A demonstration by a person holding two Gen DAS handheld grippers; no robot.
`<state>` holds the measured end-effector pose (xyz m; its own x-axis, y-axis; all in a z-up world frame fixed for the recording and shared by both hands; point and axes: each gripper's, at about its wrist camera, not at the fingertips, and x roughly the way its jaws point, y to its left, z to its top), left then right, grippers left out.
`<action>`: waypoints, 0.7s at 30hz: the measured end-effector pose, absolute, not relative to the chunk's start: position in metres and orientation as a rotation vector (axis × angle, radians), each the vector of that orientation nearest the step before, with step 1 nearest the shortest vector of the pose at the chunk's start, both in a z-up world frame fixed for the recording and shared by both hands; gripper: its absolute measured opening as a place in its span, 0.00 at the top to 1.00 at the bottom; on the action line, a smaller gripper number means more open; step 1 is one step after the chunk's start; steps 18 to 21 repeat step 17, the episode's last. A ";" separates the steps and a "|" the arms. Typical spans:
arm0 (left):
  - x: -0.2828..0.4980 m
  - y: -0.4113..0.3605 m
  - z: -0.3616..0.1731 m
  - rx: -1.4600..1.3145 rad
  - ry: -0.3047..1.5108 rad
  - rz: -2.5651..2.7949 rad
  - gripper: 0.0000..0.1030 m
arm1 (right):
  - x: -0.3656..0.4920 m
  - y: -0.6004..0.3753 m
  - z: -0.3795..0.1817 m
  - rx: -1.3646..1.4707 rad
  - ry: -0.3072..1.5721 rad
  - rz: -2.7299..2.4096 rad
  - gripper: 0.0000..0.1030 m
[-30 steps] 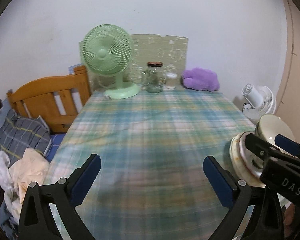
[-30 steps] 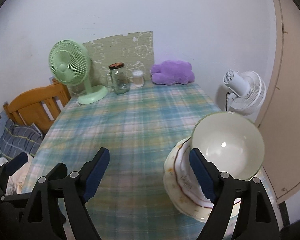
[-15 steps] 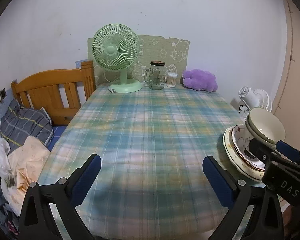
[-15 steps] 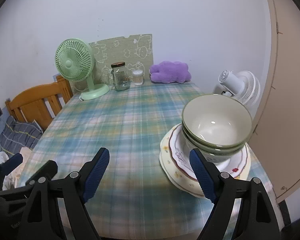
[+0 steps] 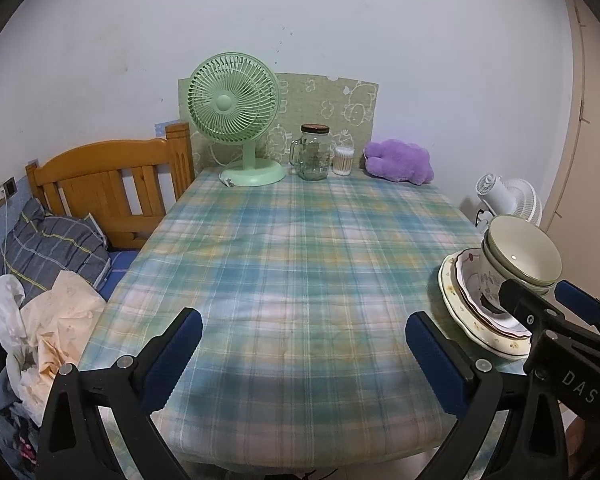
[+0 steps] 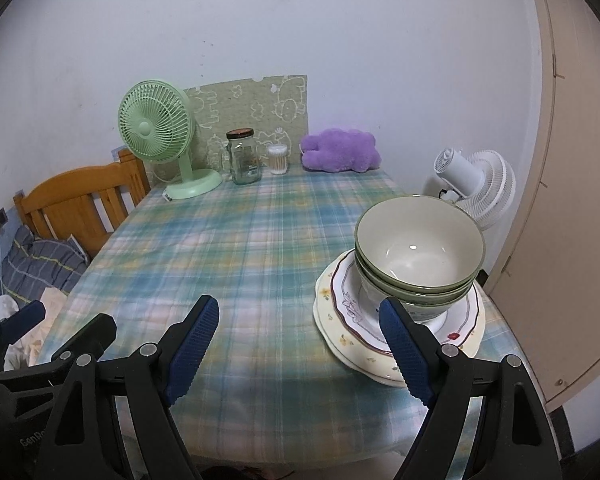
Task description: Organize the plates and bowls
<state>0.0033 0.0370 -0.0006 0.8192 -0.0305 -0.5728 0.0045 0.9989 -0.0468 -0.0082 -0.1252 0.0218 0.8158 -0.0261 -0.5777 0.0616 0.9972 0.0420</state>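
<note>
Right tongs (image 6: 300,350) overlapping plates' (image 6: 342,312) near rim.

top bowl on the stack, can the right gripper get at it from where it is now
Probably yes: the right gripper is open and empty, the top bowl sits just ahead to its right, uncovered, with nothing between them.

"DAS" on the right tongs (image 5: 540,300), "GenR" on the left tongs (image 6: 4,328)

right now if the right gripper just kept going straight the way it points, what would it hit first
Most likely the bare checked tablecloth: the right gripper is open, empty and angled down at it. The stack of bowls on the plates sits just off its right finger, which might graze it; depth is unclear.
</note>
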 end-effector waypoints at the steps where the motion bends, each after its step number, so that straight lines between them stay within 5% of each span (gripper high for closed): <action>1: 0.004 0.037 -0.001 -0.045 0.610 -0.018 0.01 | -0.008 -0.125 0.022 0.058 0.615 -0.047 0.18; 21: -0.003 0.035 0.001 -0.043 0.608 -0.017 0.01 | -0.016 -0.126 0.021 0.058 0.617 -0.050 0.18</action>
